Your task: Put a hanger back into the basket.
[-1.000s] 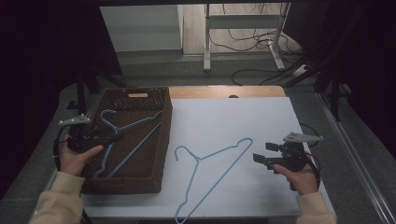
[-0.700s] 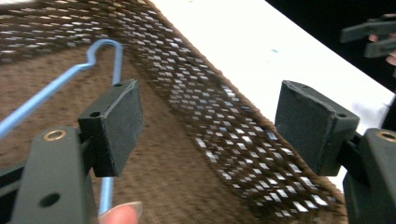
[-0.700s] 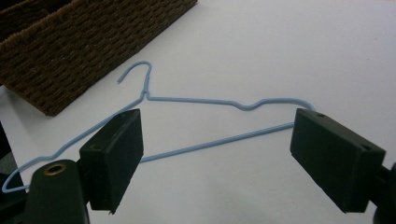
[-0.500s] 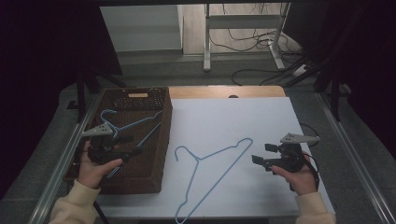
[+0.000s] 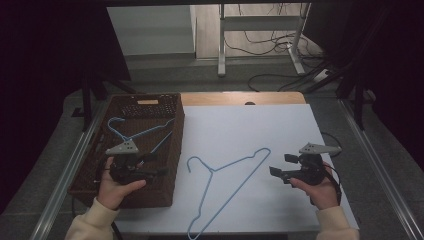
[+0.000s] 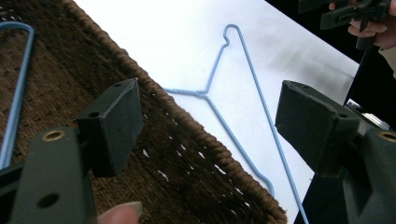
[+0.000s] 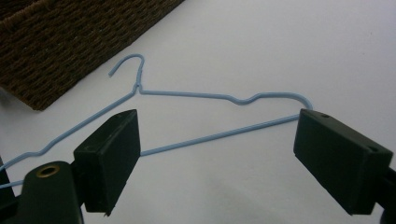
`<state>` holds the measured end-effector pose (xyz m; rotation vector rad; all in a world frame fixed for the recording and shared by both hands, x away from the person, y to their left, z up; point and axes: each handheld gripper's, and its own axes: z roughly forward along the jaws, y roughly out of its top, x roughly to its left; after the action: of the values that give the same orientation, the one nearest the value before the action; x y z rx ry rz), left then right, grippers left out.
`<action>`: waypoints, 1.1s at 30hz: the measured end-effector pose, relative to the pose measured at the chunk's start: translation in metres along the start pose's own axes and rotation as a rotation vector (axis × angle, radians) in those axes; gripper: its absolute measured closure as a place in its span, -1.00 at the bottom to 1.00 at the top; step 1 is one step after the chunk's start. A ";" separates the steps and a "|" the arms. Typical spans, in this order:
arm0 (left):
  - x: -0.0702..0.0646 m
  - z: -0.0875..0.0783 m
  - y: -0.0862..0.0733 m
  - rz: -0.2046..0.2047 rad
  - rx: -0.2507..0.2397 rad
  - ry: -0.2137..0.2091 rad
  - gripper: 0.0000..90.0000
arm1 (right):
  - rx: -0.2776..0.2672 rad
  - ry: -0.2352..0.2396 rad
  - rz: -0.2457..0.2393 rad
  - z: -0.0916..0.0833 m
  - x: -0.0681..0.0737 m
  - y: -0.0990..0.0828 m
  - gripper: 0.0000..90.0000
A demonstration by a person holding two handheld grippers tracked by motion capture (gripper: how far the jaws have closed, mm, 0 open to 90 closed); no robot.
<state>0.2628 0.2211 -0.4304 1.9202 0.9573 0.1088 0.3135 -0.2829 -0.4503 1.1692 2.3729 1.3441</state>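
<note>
Inside the basket lies one hanger; both grippers' fingers gape empty.

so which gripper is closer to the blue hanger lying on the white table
Right. The right gripper sits open just beside the hanger near its far shoulder, while the left gripper hovers open over the wicker basket, across its rim from the hook.

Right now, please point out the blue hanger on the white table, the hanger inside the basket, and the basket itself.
blue hanger on the table (image 5: 235,187), high view, on its long bottom wire.
hanger in the basket (image 5: 142,132), high view, on its upper wire.
woven basket (image 5: 177,145), high view, on its right rim.
</note>
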 end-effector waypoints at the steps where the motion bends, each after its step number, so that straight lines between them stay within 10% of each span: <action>1: -0.001 0.000 0.000 -0.003 0.000 -0.001 -0.48 | -0.004 -0.001 0.000 -0.001 0.000 0.000 -0.67; 33: -0.011 0.007 -0.003 0.014 0.019 -0.011 -0.49 | 0.066 -0.025 -0.047 0.017 0.015 0.001 -0.56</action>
<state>0.2566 0.2091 -0.4334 1.9435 0.9407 0.0976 0.3121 -0.2613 -0.4559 1.1335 2.4286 1.2383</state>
